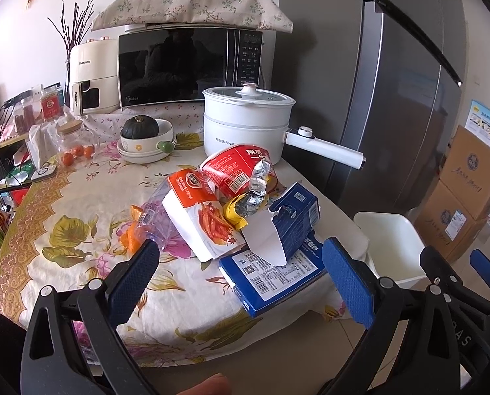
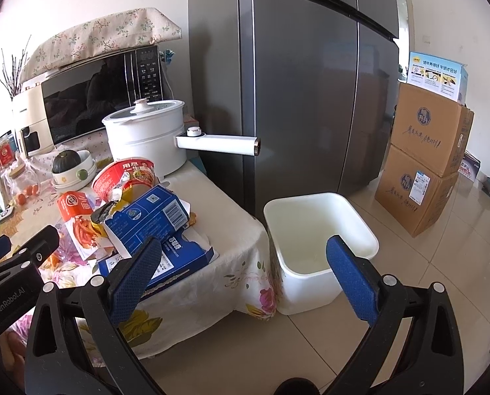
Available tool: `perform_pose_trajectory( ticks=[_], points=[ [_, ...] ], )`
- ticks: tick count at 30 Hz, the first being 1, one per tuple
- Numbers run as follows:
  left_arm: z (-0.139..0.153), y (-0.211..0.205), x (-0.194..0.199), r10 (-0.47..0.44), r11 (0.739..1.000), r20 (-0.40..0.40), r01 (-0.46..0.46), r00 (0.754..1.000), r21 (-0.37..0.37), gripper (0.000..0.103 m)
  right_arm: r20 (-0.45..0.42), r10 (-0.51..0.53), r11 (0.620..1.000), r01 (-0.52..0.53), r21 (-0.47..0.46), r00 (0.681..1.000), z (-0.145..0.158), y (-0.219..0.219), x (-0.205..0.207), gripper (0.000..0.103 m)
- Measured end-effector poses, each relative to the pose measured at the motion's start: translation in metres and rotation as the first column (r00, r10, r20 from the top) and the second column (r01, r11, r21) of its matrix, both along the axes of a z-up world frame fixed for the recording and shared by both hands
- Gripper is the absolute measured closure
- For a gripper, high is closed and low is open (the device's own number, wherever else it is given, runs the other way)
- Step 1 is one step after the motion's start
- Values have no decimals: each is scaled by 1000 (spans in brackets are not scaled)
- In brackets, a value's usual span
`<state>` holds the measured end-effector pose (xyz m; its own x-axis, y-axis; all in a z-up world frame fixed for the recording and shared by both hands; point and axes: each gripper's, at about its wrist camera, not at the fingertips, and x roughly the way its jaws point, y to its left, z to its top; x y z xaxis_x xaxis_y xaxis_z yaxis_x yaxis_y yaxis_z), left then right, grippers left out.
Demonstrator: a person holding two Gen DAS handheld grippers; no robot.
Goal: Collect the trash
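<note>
Both grippers hang at the near edge of the table [image 1: 80, 204], and neither holds anything. The left gripper [image 1: 241, 279] has its blue-padded fingers [image 1: 131, 283] spread wide apart, framing the trash heap from the front. The right gripper [image 2: 245, 279] is just as wide open, one finger over the table corner, the other over the white trash bin [image 2: 310, 263].

The trash sits piled on the flowered tablecloth near the table's right edge. At the front lies a flattened blue carton [image 1: 277, 279], its corner jutting past the table edge. A torn blue box [image 1: 294, 217] leans on top of it. Just left rests an orange and white snack pouch [image 1: 198, 217], with a crumpled yellow and foil wrapper [image 1: 245, 207] between pouch and box. Behind them a red instant noodle cup [image 1: 235, 168] lies tipped on its side. A clear plastic wrapper [image 1: 152, 220] lies at the left of the pile.

The bin stands on the floor, right against the table's hanging cloth, beside the grey refrigerator [image 2: 304, 82]. Behind the pile stands a white electric pot [image 1: 248, 121].
</note>
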<state>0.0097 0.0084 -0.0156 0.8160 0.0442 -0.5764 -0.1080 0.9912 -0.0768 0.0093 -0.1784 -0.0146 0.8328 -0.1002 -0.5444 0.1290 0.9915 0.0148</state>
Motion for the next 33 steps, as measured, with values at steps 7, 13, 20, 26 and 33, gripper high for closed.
perform_pose_trajectory(
  ticks=[7, 13, 20, 26, 33],
  points=[
    [-5, 4, 5, 14, 1000, -33, -14, 999, -12, 6, -46, 18, 999, -16, 44, 999, -2, -3, 5, 7],
    [-16, 23, 21, 30, 996, -130, -41, 991, -82, 7, -144, 91, 978, -61, 201, 985, -3, -7, 21, 7],
    [-20, 56, 49, 39, 981, -210, -77, 977, -176, 7, -201, 207, 903, -108, 416, 957, 17, -14, 58, 7],
    [28, 84, 93, 13, 955, -174, -64, 985, -290, 7, -210, 197, 859, -65, 508, 958, 28, -29, 106, 7],
    [66, 114, 151, -201, 884, -104, 135, 974, -448, 7, -300, 207, 790, 21, 613, 931, -24, -42, 137, 7]
  ],
)
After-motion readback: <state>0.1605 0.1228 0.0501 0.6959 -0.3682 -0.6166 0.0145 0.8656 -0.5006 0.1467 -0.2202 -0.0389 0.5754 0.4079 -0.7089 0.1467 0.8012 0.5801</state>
